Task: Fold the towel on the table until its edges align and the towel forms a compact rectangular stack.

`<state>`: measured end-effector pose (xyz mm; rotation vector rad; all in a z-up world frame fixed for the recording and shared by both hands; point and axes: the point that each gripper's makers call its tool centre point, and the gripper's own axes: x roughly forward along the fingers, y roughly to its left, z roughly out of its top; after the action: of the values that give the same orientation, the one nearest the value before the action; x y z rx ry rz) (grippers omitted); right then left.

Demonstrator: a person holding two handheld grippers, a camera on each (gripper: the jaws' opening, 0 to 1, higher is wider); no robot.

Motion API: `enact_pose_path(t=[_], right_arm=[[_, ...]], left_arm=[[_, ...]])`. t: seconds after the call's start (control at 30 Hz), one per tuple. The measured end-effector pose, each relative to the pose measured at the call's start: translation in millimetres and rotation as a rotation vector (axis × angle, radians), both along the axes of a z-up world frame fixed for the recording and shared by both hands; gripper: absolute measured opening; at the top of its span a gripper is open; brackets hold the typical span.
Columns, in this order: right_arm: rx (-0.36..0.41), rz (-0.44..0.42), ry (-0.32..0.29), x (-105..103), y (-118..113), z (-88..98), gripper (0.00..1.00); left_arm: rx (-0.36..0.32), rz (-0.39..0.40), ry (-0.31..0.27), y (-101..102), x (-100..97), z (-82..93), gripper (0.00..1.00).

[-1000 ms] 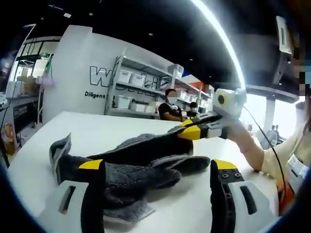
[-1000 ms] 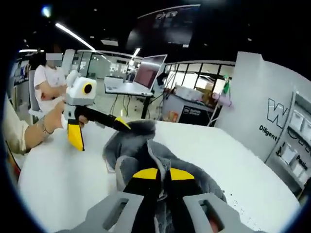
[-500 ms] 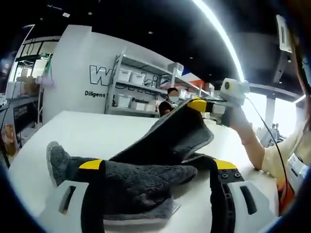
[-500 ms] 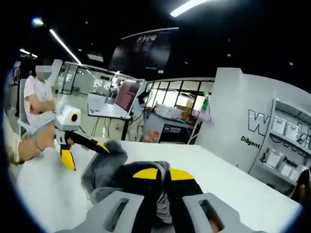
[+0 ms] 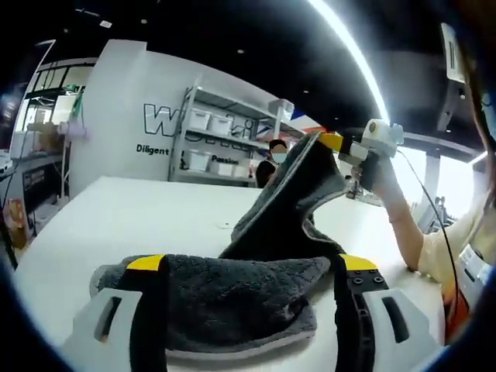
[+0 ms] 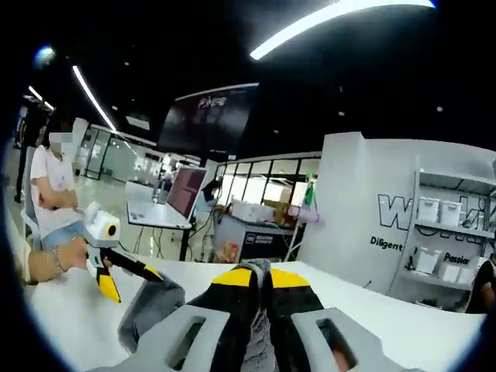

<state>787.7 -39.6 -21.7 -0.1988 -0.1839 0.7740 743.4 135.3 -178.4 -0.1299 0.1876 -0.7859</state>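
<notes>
A dark grey towel (image 5: 232, 302) lies bunched on the white table (image 5: 139, 209), with one part pulled up into a tall peak. My right gripper (image 5: 332, 142) is shut on that peak, high above the table at the right, with a hand behind it. In the right gripper view its yellow-tipped jaws (image 6: 260, 277) pinch the cloth, and the rest of the towel (image 6: 151, 310) hangs down to the left. My left gripper (image 5: 251, 263) is low and open, with the towel's lying part between its jaws. It also appears as the left gripper (image 6: 130, 280), held by a hand beside the hanging cloth.
Shelving with white bins (image 5: 209, 147) stands against a white wall beyond the table, with a person (image 5: 273, 159) near it. A desk with a screen (image 6: 187, 200) and a seated person (image 6: 54, 186) lie off the table's other side. Bare table top (image 6: 403, 333) spreads to the right.
My right gripper has risen with the towel's edge, drawing the cloth up into a peak. The lying part has flattened and slid closer between my left jaws.
</notes>
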Motion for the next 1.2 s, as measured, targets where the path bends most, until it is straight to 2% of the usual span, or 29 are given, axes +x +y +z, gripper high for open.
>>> enact_pose_path(t=[0.13,0.3,0.47,0.67,0.8,0.93,1.07,1.2], right_arm=[[0.041,-0.03,-0.062,-1,-12,16.2,0.01],[0.076,-0.07,-0.108,0,-28,29.1,0.01],[0.078,-0.126,-0.121,9,-47,31.8,0.01],[0.121,-0.191,-0.124,20,-76,37.0,0.01],[0.145,-0.215,-0.126,22,-91,42.2,0.01],[0.164,-0.231,-0.153,18,-99,50.7,0.01],[0.15,-0.265,-0.16,22,-109,50.1,0.01],[0.154,-0.295,-0.13,32,-121,42.7,0.01]], left_arm=[[-0.001,-0.001,0.001,0,-0.2,0.0,0.86],[-0.001,0.002,-0.002,1,-0.2,0.6,0.86],[0.003,0.001,0.003,0,-0.5,-1.0,0.85],[0.007,0.003,0.006,1,-0.7,-2.5,0.85],[0.008,0.0,0.01,0,-0.6,-3.3,0.85],[0.009,0.002,0.011,0,-0.3,-3.7,0.85],[0.012,0.0,0.017,-1,0.3,-5.3,0.85],[0.016,-0.006,0.027,-1,0.8,-7.4,0.85]])
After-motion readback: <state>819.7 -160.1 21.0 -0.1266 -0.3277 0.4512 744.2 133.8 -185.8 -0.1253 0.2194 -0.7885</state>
